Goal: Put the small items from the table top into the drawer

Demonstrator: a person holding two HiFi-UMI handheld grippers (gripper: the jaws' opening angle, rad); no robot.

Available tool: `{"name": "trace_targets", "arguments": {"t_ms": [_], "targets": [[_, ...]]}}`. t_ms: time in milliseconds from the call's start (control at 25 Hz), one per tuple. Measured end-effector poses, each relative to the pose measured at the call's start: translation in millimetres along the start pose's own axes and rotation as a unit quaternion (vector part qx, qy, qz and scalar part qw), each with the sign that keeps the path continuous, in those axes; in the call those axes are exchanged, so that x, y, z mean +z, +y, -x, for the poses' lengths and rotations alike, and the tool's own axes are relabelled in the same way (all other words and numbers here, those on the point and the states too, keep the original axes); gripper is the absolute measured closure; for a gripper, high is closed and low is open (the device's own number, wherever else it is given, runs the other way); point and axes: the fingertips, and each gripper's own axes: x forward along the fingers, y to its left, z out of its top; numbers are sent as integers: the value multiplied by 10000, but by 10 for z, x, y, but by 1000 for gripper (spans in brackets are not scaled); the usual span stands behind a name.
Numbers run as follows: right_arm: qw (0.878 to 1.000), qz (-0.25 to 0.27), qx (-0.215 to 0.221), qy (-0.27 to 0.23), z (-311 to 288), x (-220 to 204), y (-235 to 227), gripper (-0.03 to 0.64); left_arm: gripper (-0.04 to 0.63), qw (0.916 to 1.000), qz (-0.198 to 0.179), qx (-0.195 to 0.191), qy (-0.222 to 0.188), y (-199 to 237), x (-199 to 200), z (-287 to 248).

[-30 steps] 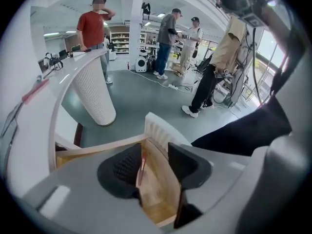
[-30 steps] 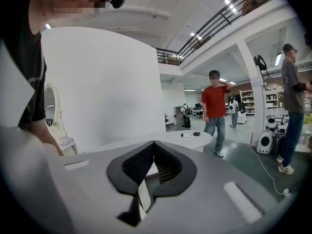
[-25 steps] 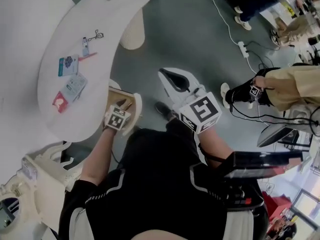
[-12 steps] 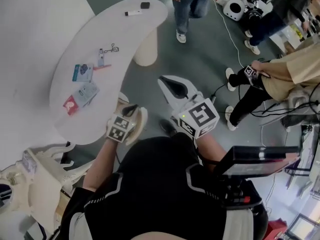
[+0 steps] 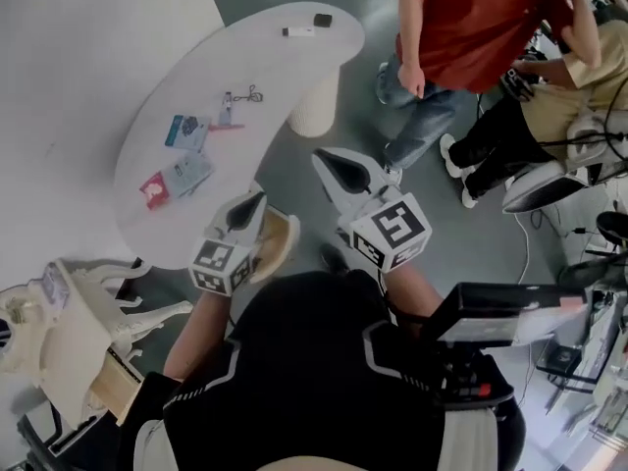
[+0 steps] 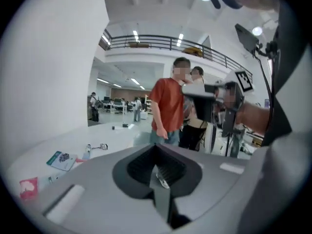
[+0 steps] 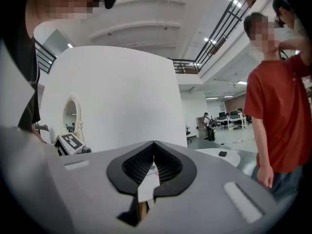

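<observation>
Both tools are held in front of you, clear of the bench (image 5: 265, 62). The left hand-held gripper (image 5: 246, 208) has its jaws fully together with nothing between them. The right hand-held gripper (image 5: 339, 165) is likewise narrowed to a slit and grips no identifiable object. All the small items lie on the bench top: a red packet (image 5: 154, 190), a pale packet (image 5: 189, 174) and a blue card (image 5: 183, 130) nearest you, then a marker (image 5: 297, 31) at the far end. A tan wooden part (image 5: 278, 245) just below the near bench edge is probably the drawer, but this cannot be confirmed. Before reaching, spread the left jaws wide. Approach the red packet at its edge, because flat packets offer little to grip. Work from the nearest item outward. Keep the right tool away from the bystander in the red shirt (image 5: 471, 18).
</observation>
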Motion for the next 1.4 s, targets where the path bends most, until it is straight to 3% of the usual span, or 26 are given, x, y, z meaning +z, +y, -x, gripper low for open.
{"name": "trace_targets", "arguments": {"t_ms": [120, 440, 760, 1400], "targets": [[9998, -6, 168, -84, -63, 60, 33, 614, 595, 9971, 361, 318, -589, 31, 317, 187], [9984, 63, 544, -115, -327, 174, 229, 615, 595, 9899, 152, 667, -1243, 31, 794, 624], [9961, 392, 784, -32, -459, 158, 407, 617, 595, 9812, 176, 1254, -1459, 139, 849, 872], [9954, 436, 850, -8, -495, 259, 655, 617, 595, 9763, 128, 1388, -1655, 164, 966, 1204]]}}
